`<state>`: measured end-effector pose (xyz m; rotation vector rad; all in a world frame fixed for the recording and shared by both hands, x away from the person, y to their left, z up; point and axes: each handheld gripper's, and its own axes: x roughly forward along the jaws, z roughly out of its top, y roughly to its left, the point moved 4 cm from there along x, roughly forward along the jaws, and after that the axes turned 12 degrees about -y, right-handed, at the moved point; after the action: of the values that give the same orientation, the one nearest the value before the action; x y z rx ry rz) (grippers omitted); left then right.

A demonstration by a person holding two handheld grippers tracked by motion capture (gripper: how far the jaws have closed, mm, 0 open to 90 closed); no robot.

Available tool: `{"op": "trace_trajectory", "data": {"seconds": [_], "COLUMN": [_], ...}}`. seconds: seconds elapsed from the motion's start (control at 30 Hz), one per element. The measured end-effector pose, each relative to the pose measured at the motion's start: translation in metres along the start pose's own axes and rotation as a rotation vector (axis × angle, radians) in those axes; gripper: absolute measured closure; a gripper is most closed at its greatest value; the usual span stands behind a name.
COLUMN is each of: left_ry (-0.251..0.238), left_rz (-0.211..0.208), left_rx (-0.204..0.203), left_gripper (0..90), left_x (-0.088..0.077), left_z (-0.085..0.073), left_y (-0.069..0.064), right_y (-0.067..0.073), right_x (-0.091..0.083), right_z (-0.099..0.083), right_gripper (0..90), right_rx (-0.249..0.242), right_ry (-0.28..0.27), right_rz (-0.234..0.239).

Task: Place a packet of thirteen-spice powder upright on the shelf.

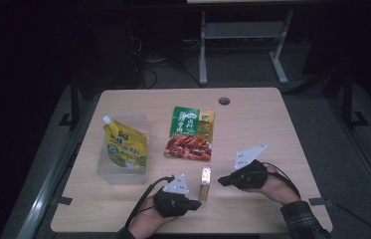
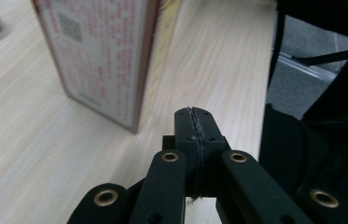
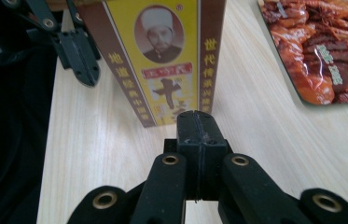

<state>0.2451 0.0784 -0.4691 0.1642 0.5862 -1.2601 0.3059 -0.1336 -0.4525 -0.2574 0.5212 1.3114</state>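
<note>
The room around me is dark; what I have to work on is a light wooden table [image 1: 252,114] with a round cable hole near its far edge and a metal frame standing on the floor beyond it.

In the high view a small upright box [image 1: 205,183], yellow with brown edges, stands near the table's front edge between my two hands. My left gripper [image 1: 196,203] sits just beside its lower left, tips pointing at it. My right gripper [image 1: 222,181] comes in from the other side, tips near the box's upper right. I cannot tell from above whether either tip touches the carton.

In the left gripper view my jaws are pressed flat together with nothing between them, and the box [image 2: 104,56] rises just ahead and left, showing its printed white back panel. In the right gripper view my jaws are likewise together and empty, right in front of the yellow face of the box [image 3: 162,56], with the other gripper [image 3: 80,58] visible past the box's left edge.

Farther back, a red and green snack packet [image 1: 190,133] lies flat at the centre of the table. To its left a yellow spouted pouch [image 1: 123,145] lies in a clear plastic tray [image 1: 104,172].
</note>
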Motion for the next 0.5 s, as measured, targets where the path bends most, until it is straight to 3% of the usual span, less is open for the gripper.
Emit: {"op": "trace_trajectory", "data": {"seconds": [0.17,0.3,0.4,0.5], "left_ry": [-0.007,-0.015,-0.013,-0.016], "left_rz": [0.052,0.077,0.071,0.060], "left_rx": [-0.012,-0.014,-0.005,-0.003], "left_gripper": [89.6,89.6,89.6,89.6], "left_x": [-0.004,0.001,0.007,0.010], "left_z": [-0.001,0.002,0.004,0.005], "left_y": [0.013,0.024,0.028,0.027], "right_y": [-0.002,-0.002,-0.001,-0.002], "right_x": [0.013,0.022,0.025,0.028], "right_z": [0.001,0.005,0.008,0.010], "right_gripper": [89.8,89.9,89.8,89.8], "right_rx": [-0.018,-0.032,-0.015,-0.029], "right_ry": [0.008,0.001,-0.010,-0.018], "right_rz": [-0.013,-0.012,-0.013,-0.014]}}
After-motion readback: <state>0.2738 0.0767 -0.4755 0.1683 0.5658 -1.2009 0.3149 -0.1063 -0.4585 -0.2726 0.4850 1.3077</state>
